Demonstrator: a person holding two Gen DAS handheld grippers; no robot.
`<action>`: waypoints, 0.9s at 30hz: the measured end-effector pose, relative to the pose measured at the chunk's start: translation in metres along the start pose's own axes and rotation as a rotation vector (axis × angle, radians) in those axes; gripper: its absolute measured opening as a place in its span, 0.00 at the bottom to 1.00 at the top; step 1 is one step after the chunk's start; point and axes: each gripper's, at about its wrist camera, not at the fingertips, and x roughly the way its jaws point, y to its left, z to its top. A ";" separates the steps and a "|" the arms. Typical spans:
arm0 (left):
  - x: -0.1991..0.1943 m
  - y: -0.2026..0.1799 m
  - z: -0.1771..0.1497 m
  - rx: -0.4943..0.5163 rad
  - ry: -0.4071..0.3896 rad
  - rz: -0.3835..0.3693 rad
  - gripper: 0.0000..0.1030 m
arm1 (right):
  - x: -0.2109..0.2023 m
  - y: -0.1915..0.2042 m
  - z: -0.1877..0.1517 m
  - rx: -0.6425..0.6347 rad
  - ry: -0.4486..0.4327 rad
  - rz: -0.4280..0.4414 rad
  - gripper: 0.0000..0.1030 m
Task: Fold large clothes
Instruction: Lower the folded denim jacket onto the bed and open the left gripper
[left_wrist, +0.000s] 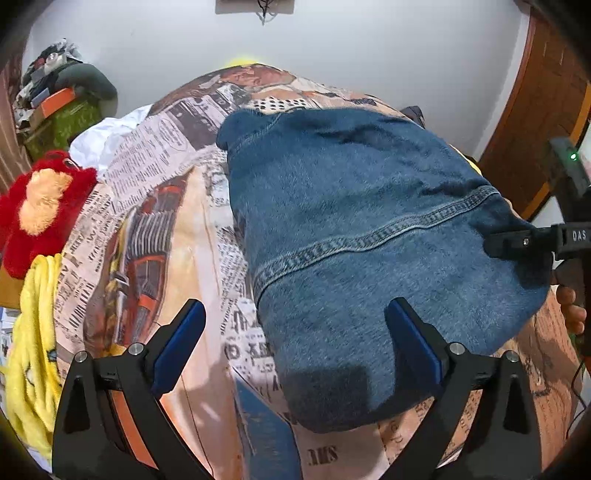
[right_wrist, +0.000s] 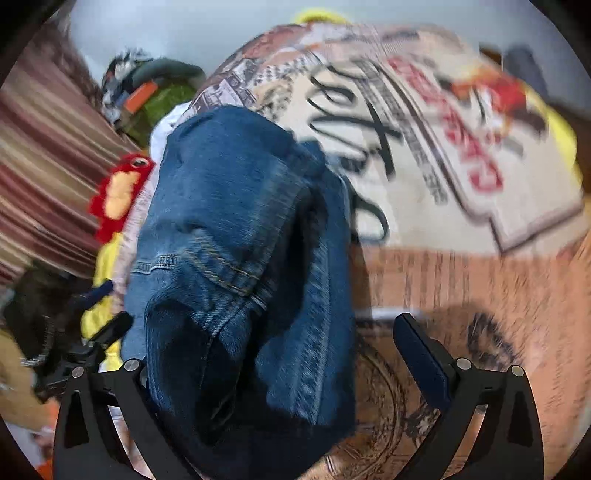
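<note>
Folded blue jeans (left_wrist: 362, 236) lie on a bed covered by a newspaper-print sheet (left_wrist: 155, 236). My left gripper (left_wrist: 295, 332) is open, its jaws wide apart, just above the near left edge of the jeans. My right gripper (right_wrist: 280, 354) is open too; the jeans (right_wrist: 236, 258) fill the gap between its jaws, and its left finger is hidden behind the denim. The right gripper also shows in the left wrist view (left_wrist: 517, 243), at the right edge of the jeans. The right wrist view is blurred by motion.
A red and orange plush toy (left_wrist: 40, 206) and a yellow plush item (left_wrist: 33, 354) lie at the bed's left side. A pile of clothes (left_wrist: 62, 103) stands in the back left corner. A wooden door (left_wrist: 539, 122) is at the right. A striped curtain (right_wrist: 44, 177) hangs at the left.
</note>
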 end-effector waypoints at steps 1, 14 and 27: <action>0.002 -0.002 -0.003 0.012 0.004 -0.003 1.00 | 0.000 -0.007 -0.004 0.014 0.007 0.015 0.99; -0.003 0.009 -0.016 -0.067 0.020 -0.018 1.00 | -0.041 -0.061 -0.046 0.040 -0.046 -0.363 0.90; -0.027 0.012 0.017 0.030 -0.058 0.083 1.00 | -0.067 0.023 0.000 -0.068 -0.145 -0.135 0.91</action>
